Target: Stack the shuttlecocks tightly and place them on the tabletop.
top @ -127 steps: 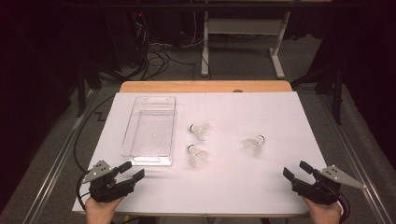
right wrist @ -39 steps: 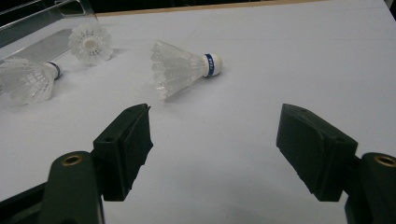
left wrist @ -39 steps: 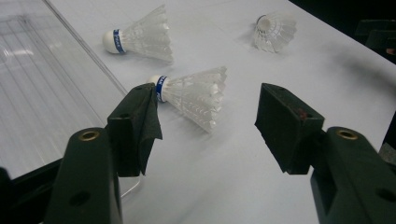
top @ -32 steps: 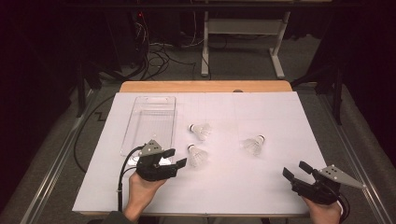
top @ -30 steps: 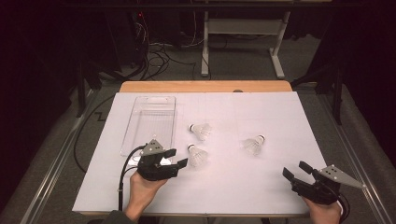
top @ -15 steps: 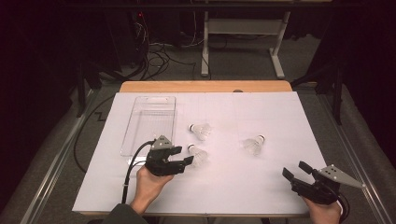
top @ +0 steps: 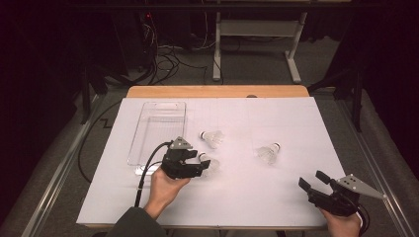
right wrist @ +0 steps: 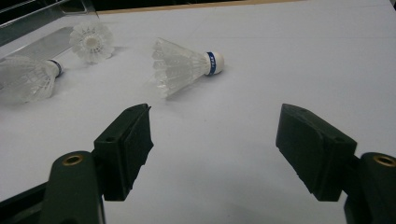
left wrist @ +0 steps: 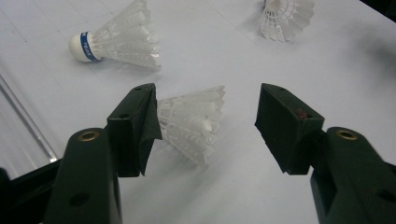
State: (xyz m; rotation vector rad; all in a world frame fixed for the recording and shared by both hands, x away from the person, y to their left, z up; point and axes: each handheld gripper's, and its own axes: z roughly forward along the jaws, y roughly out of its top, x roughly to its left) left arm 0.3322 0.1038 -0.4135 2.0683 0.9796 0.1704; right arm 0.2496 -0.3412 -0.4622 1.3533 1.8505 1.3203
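- A clear tray lies at the left of the white table.
- Just right of it, the left gripper has its jaws wide apart around the skirt of the nearest shuttlecock; one pad sits at the feathers, the other is clear.
- Two more shuttlecocks lie beyond, well apart.
- The right gripper rests at the near right corner, jaws spread and holding nothing.
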